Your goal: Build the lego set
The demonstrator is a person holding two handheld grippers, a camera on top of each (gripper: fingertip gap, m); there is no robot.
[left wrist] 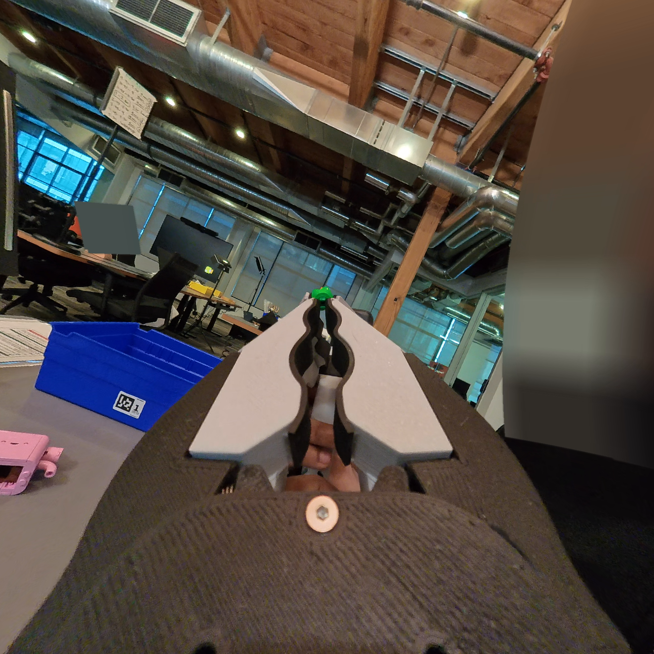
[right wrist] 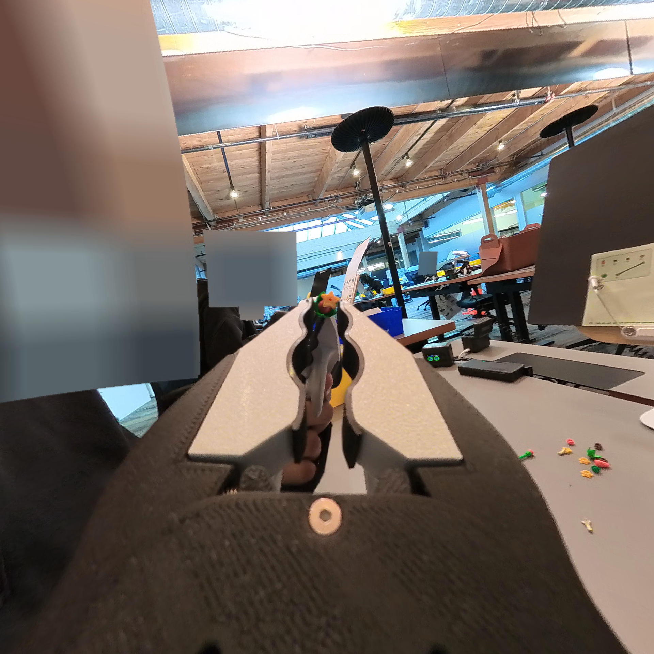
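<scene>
The left tongs point(left wrist: 321, 299) are raised off the grey bench point(left wrist: 53, 531) and pinched nearly closed on a small green lego piece point(left wrist: 321, 293) at their very tips, with a blue bin point(left wrist: 116, 364) and a pink lego build point(left wrist: 21, 460) lying on the bench down to their left. The right tongs point(right wrist: 326, 305) are likewise lifted and closed down on a little lego assembly point(right wrist: 326, 304), a green ring with a red centre and an orange star on top, held right at the tips. Loose lego bits point(right wrist: 587, 460) in green, orange, red and yellow lie scattered on the bench low to the right of the right tongs, well apart from them, with black power adapters point(right wrist: 492, 369) farther back.
</scene>
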